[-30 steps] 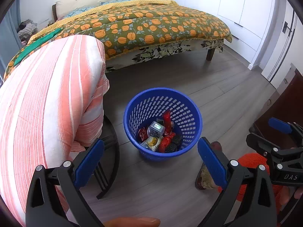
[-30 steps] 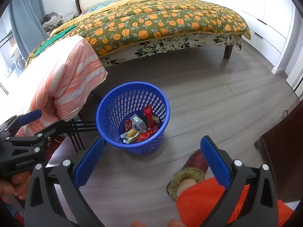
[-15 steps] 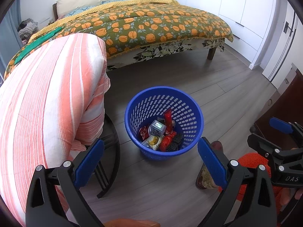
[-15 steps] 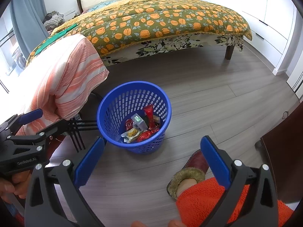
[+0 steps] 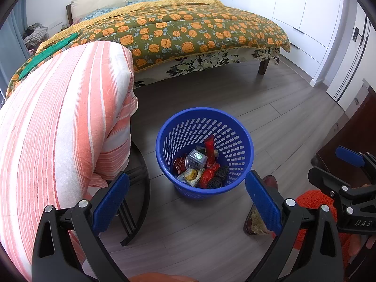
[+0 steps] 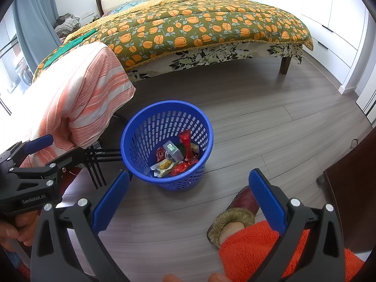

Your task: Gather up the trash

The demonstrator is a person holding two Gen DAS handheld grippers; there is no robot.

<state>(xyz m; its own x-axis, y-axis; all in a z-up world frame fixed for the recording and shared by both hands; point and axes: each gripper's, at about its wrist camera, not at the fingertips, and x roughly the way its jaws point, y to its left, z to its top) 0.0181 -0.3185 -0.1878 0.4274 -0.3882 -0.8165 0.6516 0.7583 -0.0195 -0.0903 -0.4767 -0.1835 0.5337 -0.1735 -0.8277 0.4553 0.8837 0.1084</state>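
A blue perforated trash basket (image 5: 178, 129) stands on the grey wood floor; it also shows in the right wrist view (image 6: 141, 131). Inside lie several wrappers: a red tube (image 5: 209, 149), a small clear box (image 5: 197, 158), a yellow packet (image 5: 190, 175) and dark pieces (image 5: 217, 176). My left gripper (image 5: 186, 203) is open and empty, above the floor just short of the basket. My right gripper (image 6: 186, 199) is open and empty, also short of the basket. Each gripper shows in the other's view.
A chair draped with a pink striped cloth (image 5: 58, 129) stands left of the basket. A bed with an orange-flower quilt (image 5: 188, 30) fills the back. A dark wooden cabinet (image 6: 352, 199) is at the right. A slippered foot (image 6: 235, 213) and orange sleeve are near the right gripper.
Both views have shifted very slightly; the basket sits a touch higher and further right in frame. Both grippers stay open and empty.
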